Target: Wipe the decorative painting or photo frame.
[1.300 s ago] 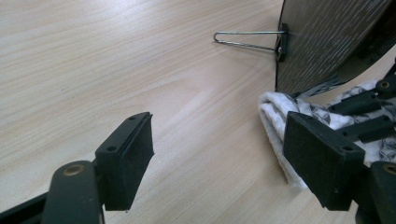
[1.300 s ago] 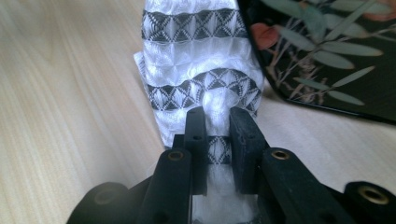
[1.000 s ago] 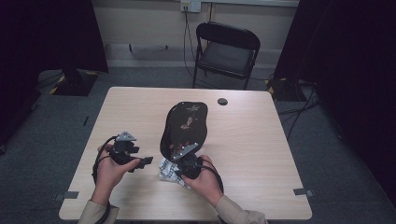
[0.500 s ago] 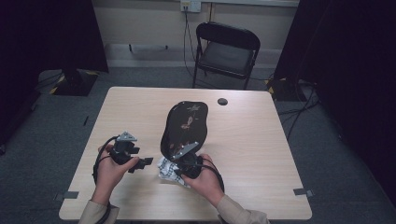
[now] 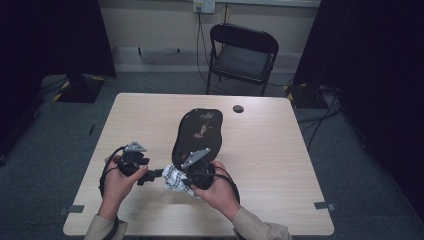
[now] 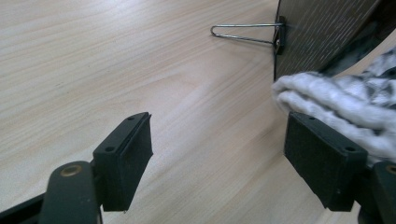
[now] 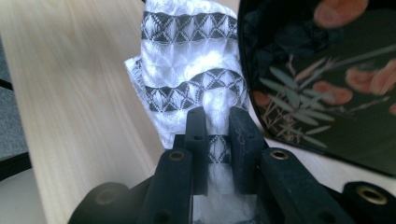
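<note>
One cloth (image 7: 191, 79), one tray (image 5: 197, 132)

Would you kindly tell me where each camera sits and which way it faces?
High view: fixed above the person's side, looking forward and down on the table; both forearms, left claw and right claw show.
Left gripper view: rides the left claw, facing the cloth; open black jaws.
Right gripper view: rides the right claw, shut on the cloth, beside the tray.
All share the cloth.
</note>
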`<move>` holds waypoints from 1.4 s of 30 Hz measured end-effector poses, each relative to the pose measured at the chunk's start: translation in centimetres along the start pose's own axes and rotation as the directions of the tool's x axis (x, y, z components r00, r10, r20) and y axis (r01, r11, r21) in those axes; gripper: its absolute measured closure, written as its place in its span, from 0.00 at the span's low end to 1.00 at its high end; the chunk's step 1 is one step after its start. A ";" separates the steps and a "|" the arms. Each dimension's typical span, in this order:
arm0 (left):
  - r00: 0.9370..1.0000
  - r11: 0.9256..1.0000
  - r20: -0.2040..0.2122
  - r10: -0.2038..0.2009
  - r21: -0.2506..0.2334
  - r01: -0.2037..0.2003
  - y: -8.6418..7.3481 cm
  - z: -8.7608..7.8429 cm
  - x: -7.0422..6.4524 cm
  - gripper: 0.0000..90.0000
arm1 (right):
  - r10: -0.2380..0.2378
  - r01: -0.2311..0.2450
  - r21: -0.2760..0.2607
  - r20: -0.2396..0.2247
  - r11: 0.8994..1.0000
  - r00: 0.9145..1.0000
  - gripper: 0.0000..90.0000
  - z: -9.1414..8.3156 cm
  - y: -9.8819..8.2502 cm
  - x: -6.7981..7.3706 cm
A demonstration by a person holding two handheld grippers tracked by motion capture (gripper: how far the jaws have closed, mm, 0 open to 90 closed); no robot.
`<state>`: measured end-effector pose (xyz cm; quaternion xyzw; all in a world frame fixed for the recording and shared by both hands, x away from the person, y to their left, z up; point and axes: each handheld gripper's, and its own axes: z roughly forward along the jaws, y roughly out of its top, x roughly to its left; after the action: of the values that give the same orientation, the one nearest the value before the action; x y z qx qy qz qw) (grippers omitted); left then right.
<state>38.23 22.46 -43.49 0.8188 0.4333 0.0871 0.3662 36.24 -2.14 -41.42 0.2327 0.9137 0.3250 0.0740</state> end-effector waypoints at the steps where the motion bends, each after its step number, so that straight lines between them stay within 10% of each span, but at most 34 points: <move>1: 1.000 1.000 0.002 0.002 0.003 -0.002 0.0 0.0 0.0 0.26 | 0.000 0.000 -0.003 -0.001 1.000 1.000 0.89 -0.3 0.2 0.1; 28: 0.998 0.999 0.061 0.022 -0.040 -0.020 0.2 -0.1 -0.6 0.28 | -0.025 0.033 -0.106 0.069 0.994 0.997 0.89 -6.9 6.5 -0.7; 42: 0.984 0.989 0.123 0.127 -0.093 -0.116 1.6 1.1 -3.1 0.31 | -0.026 0.040 -0.107 0.135 0.993 0.991 0.89 -9.9 8.7 -2.0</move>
<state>37.85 18.91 -42.69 0.8314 0.3537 0.0746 0.4220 38.46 -2.65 -28.31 0.2343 0.8912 0.3571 0.1529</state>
